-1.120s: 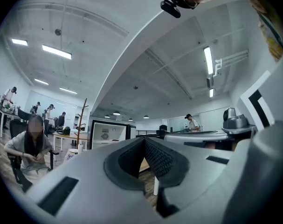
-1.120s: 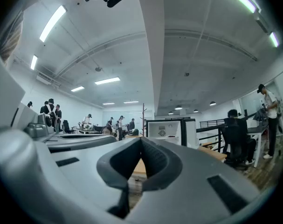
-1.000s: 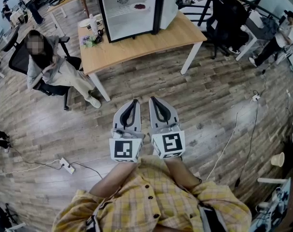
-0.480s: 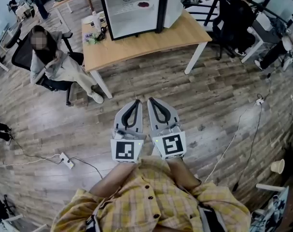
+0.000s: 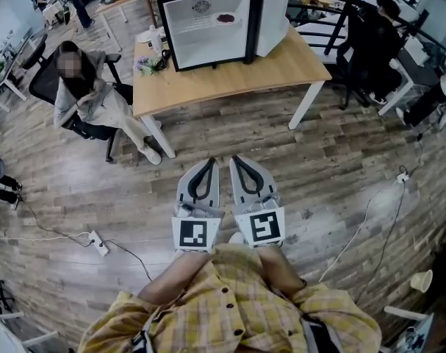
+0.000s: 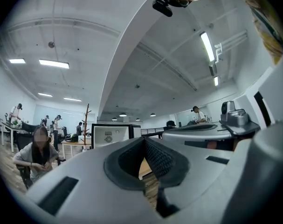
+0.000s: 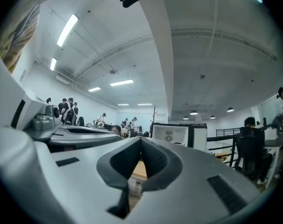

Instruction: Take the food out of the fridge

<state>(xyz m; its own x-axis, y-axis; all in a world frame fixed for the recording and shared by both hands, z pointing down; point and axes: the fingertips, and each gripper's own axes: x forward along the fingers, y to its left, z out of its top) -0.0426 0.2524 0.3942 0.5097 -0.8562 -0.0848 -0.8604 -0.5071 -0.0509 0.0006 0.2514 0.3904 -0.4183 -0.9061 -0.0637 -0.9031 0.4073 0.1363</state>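
Note:
A small black fridge [image 5: 208,20] stands on a wooden table [image 5: 230,76] at the far side of the room, its door [image 5: 272,17] swung open to the right. On its upper shelf lies a dark red piece of food [image 5: 225,18]. My left gripper [image 5: 210,161] and right gripper [image 5: 235,159] are held side by side over the wooden floor, well short of the table, pointing at it. Both are shut with nothing between the jaws. The fridge [image 6: 111,135] shows small beyond the left gripper [image 6: 143,139], and again as the fridge [image 7: 171,134] beyond the right gripper [image 7: 141,139].
A seated person [image 5: 87,98] occupies a chair left of the table; another person [image 5: 377,35] sits at the right. A bottle and flowers [image 5: 148,59] stand beside the fridge. A power strip [image 5: 98,243] and cables lie on the floor, with a paper cup [image 5: 426,280] at the right.
The table and fridge have come nearer and slid lower and rightward in the head view. Both grippers stay shut and side by side.

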